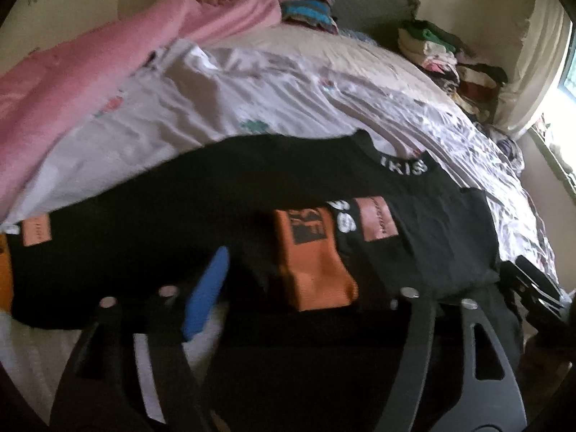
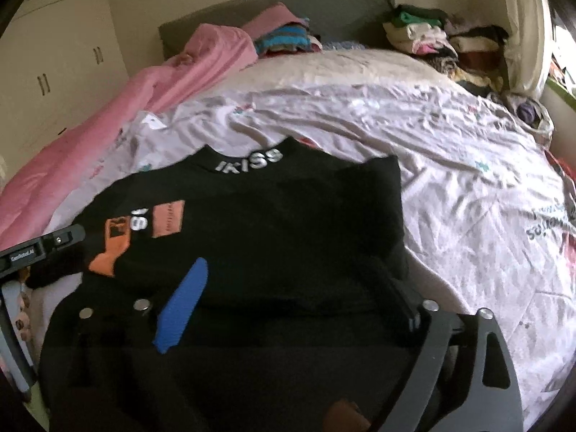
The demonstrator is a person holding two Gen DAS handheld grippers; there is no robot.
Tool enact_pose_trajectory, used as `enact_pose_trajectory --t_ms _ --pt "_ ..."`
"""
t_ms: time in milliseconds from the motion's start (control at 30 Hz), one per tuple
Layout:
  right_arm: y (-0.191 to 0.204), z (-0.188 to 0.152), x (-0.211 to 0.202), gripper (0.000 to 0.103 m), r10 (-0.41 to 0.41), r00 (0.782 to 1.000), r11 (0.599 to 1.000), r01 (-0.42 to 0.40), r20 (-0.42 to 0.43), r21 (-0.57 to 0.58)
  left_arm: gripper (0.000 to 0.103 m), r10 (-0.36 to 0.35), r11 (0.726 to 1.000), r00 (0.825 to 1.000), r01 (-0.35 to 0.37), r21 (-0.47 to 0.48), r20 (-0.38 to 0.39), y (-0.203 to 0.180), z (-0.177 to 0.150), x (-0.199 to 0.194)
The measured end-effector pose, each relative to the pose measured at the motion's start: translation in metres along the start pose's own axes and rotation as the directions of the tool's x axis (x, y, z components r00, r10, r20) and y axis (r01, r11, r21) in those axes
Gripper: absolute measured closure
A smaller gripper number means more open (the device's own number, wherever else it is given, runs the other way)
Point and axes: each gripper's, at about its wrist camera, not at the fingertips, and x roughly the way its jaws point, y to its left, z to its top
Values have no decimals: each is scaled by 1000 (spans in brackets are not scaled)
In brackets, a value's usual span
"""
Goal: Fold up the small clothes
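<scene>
Lying partly folded near the white printed bed sheet's (image 2: 450,187) front edge, black cotton top (image 2: 270,223), both grippers' fingers (image 1: 205,291) (image 2: 183,298) apart, gripping nothing.

— What is cut off or covered in the left wrist view?

— The near hem of the black shirt (image 1: 216,194) is hidden behind the left gripper (image 1: 309,288), and its left sleeve is cropped by the frame edge. The whole view is smeared; the print on the orange patch (image 1: 306,230) cannot be read.

— And in the right wrist view?

— The shirt's lower edge is covered by the right gripper (image 2: 288,277). The other gripper is cut by the left edge. The dark lettering on the bedsheet (image 2: 468,180) at far right is blurred and cropped. The garments in the clothes pile (image 2: 432,36) by the headboard cannot be told apart.
</scene>
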Motion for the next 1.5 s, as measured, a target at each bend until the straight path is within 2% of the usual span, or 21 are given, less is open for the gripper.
enact_pose_trajectory --t_ms 100,233,533,667,867,1200,1367,1500 --pt "13 3 -7 8 9 1000 1000 -9 24 -25 26 44 999 999 -44 -10 29 9 1 -11" --pt "34 10 -14 7 36 998 998 -34 44 -60 18 103 994 993 -102 -30 57 23 1 -21" --pt "94 25 -20 6 110 992 981 -98 65 -164 13 195 977 976 -184 -111 93 61 -3 -42" --pt "119 30 -18 6 138 988 972 -123 63 -201 13 244 963 964 -229 -139 106 78 -5 -51" --pt "158 33 -15 6 184 981 951 -164 55 -262 11 340 927 934 -314 -202 109 109 -6 -61" --pt "212 28 -9 6 246 969 909 -224 20 -351 10 427 874 900 -385 -295 91 155 -9 -72" --pt "234 24 -6 6 269 963 888 -246 5 -389 10 486 839 871 -442 -317 72 172 -11 -73" --pt "248 22 -4 6 287 958 872 -265 -8 -411 10 496 821 868 -455 -345 37 188 -14 -69"
